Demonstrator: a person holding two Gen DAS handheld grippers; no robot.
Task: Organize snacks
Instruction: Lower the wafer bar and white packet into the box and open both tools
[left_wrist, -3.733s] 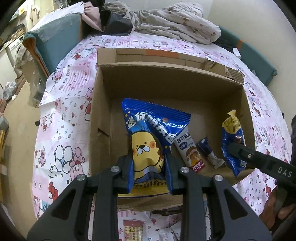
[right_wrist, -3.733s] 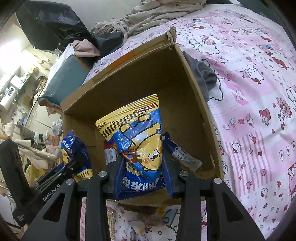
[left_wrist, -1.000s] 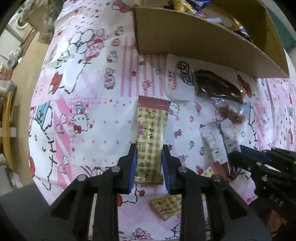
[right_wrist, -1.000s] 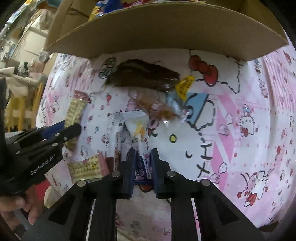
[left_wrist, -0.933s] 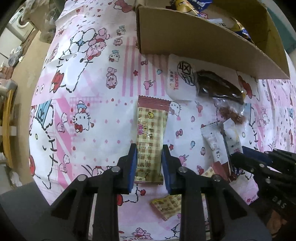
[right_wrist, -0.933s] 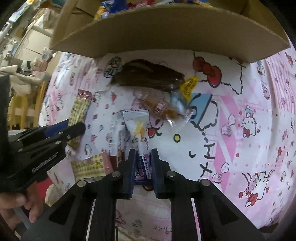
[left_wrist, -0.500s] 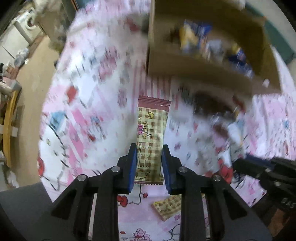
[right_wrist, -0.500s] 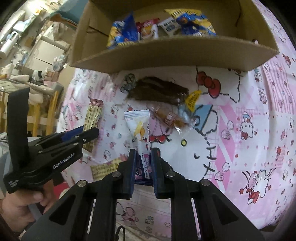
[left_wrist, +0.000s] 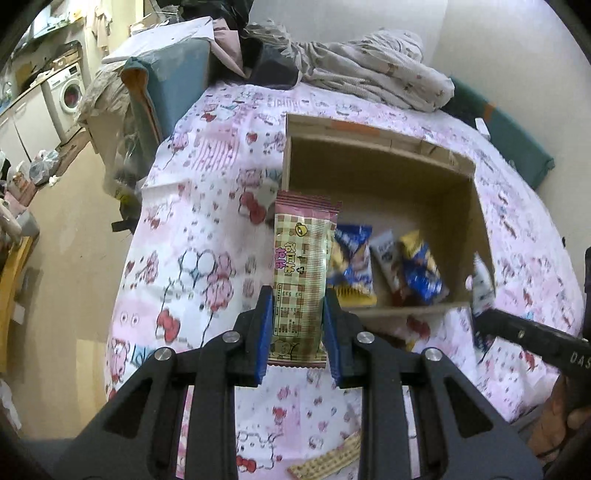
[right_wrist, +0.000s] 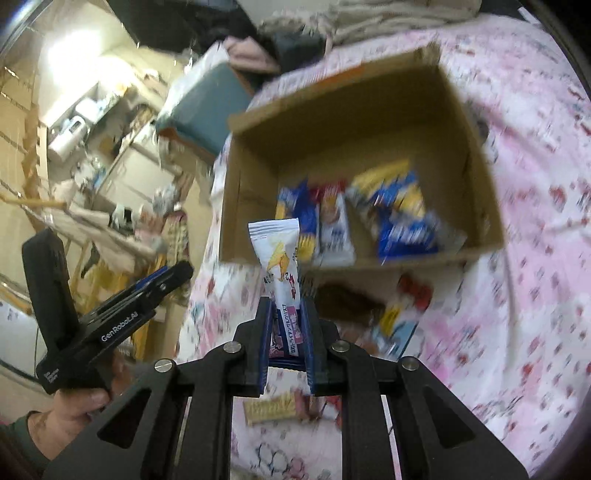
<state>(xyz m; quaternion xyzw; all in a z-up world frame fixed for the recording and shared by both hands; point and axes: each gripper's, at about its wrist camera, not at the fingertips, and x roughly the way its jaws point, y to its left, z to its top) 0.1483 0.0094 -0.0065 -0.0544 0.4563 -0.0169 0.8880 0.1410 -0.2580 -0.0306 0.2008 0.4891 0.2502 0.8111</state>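
Both grippers raised before the cardboard box, each pinching a glossy foil packet.

The left gripper (left_wrist: 298, 325) clamps a long checkered wafer packet (left_wrist: 301, 273) with crimped maroon ends, near the box's left wall. The right gripper (right_wrist: 286, 334) clamps a slim white stick packet (right_wrist: 280, 266) upright, near the front wall of the cardboard box (right_wrist: 476, 158). Crinkly blue-and-yellow snack bags (right_wrist: 399, 214) lie inside; a dark brown packet (right_wrist: 347, 301) rests on the pink patterned sheet (left_wrist: 207, 236) just outside.

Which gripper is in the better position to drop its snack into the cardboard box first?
Probably the right gripper. Its white snack stick points at the near wall of the cardboard box, while the left gripper holds its checkered wafer bar outside the box's left wall.
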